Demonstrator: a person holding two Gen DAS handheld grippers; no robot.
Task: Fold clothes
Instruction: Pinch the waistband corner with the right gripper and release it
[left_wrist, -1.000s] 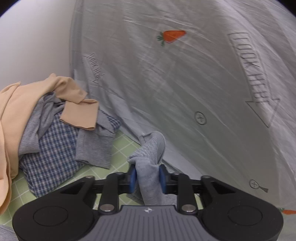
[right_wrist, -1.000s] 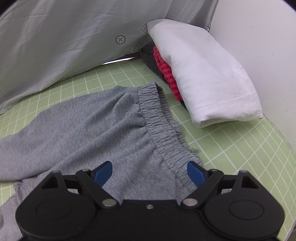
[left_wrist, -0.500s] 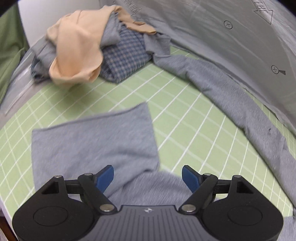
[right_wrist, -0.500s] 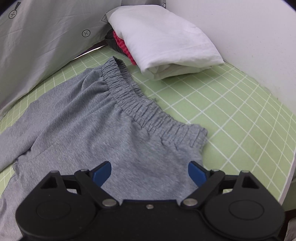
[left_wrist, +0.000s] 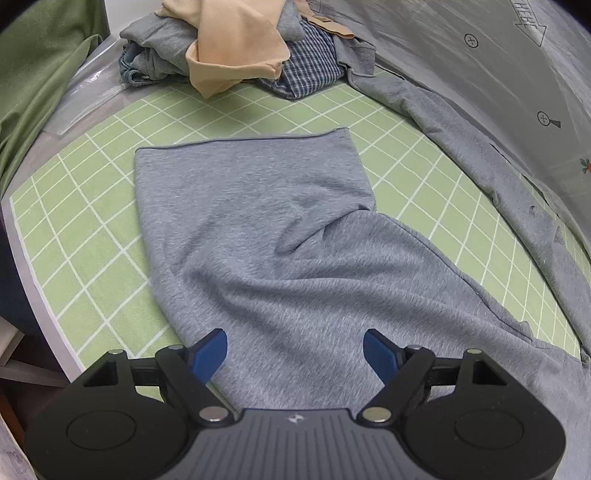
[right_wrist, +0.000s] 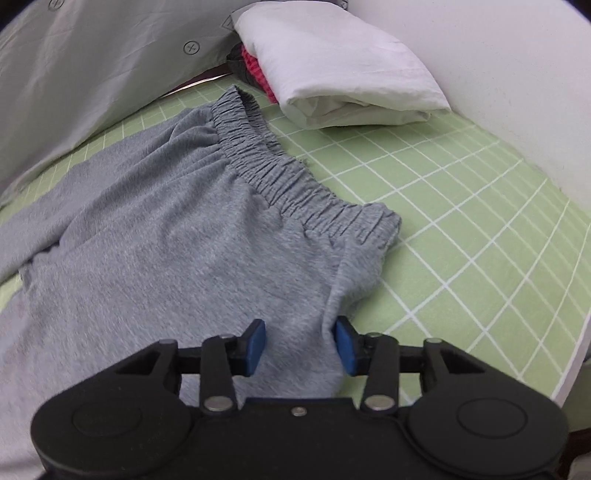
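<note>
Grey sweatpants lie on the green grid mat. In the left wrist view one leg (left_wrist: 258, 221) lies flat, its cuff at the far end, and the other leg (left_wrist: 480, 155) trails along the right. My left gripper (left_wrist: 295, 354) is open and empty above the near leg. In the right wrist view the elastic waistband (right_wrist: 280, 177) runs diagonally across the mat. My right gripper (right_wrist: 301, 347) has its blue pads closing on a bunched fold of the sweatpants (right_wrist: 184, 240) near the waistband's near corner.
A heap of unfolded clothes (left_wrist: 240, 48) sits at the far left of the mat (left_wrist: 92, 229). A grey printed sheet (left_wrist: 498, 55) hangs behind. A folded white cloth (right_wrist: 340, 66) over a red garment (right_wrist: 255, 70) lies at the far right, by a white wall.
My left gripper let go of the grey leg and opened; that leg now lies flat on the mat. My right gripper narrowed from wide open onto a fold by the waistband.
</note>
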